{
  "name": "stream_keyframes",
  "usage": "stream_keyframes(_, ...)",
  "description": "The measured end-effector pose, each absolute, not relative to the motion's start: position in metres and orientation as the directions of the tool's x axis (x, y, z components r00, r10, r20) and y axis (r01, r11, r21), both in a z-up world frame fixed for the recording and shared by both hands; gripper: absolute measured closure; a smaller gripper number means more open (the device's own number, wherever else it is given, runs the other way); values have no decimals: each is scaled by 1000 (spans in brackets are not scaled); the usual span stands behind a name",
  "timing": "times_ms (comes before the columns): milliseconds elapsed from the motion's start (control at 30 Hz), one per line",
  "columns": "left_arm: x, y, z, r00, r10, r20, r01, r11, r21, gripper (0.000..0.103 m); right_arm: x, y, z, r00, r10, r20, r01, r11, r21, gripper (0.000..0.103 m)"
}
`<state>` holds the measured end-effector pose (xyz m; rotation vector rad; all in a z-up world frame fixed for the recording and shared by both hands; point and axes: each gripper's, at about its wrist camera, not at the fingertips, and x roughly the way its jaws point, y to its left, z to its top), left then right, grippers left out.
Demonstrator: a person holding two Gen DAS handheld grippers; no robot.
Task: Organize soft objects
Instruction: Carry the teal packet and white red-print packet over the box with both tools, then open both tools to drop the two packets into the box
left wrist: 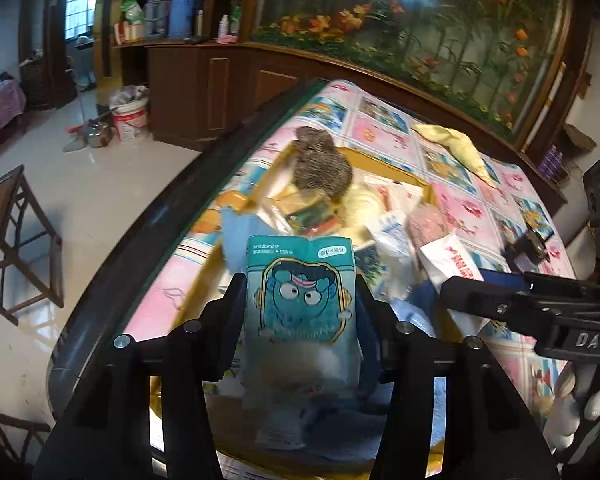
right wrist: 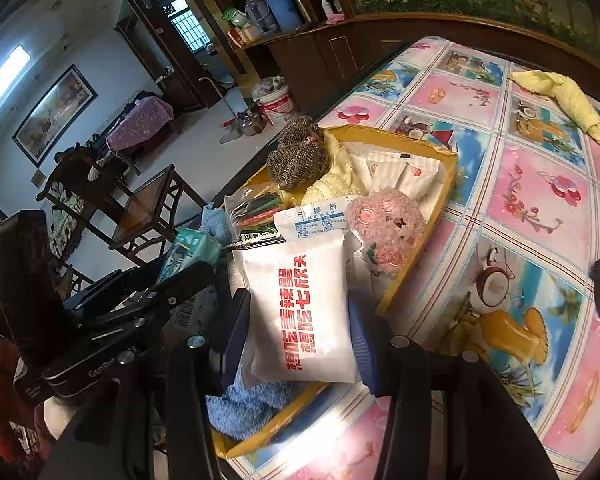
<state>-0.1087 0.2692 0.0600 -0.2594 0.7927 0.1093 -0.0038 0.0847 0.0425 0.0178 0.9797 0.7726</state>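
Observation:
My left gripper (left wrist: 300, 300) is shut on a teal tissue pack (left wrist: 302, 304) with a cartoon face, held above the yellow tray (left wrist: 404, 178). My right gripper (right wrist: 300, 320) is shut on a white packet with red lettering (right wrist: 300, 312), also above the tray (right wrist: 448, 184). The tray holds a brown knitted ball (left wrist: 320, 164), a pink plush pouch (right wrist: 384, 228), a pale yellow cloth (right wrist: 332, 180), blue towels (right wrist: 248, 404) and several packets. The white packet also shows in the left wrist view (left wrist: 448, 260), and the teal pack in the right wrist view (right wrist: 192, 252).
A yellow towel (right wrist: 568, 104) lies on the patterned tablecloth (right wrist: 532, 200) beyond the tray. The table edge (left wrist: 148, 248) runs along the left. Wooden chairs (right wrist: 140, 208), a white bucket (left wrist: 130, 120) and a dark cabinet (left wrist: 220, 92) stand on the floor side.

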Motion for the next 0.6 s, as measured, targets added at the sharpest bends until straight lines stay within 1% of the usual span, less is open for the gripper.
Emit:
stream_keyframes(100,-109,271,58,696,12,-718,-211,959,-189,51,2,96,34,339,565,-753,-561,763,320,53)
stream_keyframes(133,-110,271,58,698,10,-716,-212,958,-193,51,4,98,30,337,559,-757,-555,768,320,49)
stream_keyframes(167,-111,269,59,701,12,-713,-212,958,-193,51,6,100,27,323,565,-759,-549,765,336,46)
stream_keyframes(267,-115,264,63,716,30,-697,-214,961,-178,51,5,102,26,308,587,-749,-555,750,360,43)
stream_keyframes(400,-117,256,71,730,75,-680,-223,966,-133,51,-5,96,42,349,619,-703,-577,733,359,38)
stream_keyframes(500,-121,251,77,735,109,-670,-239,965,-105,51,-9,88,53,377,642,-668,-572,728,377,37)
stream_keyframes(600,-127,244,84,746,149,-649,-251,966,-67,51,-16,79,63,424,639,-642,-566,740,363,37)
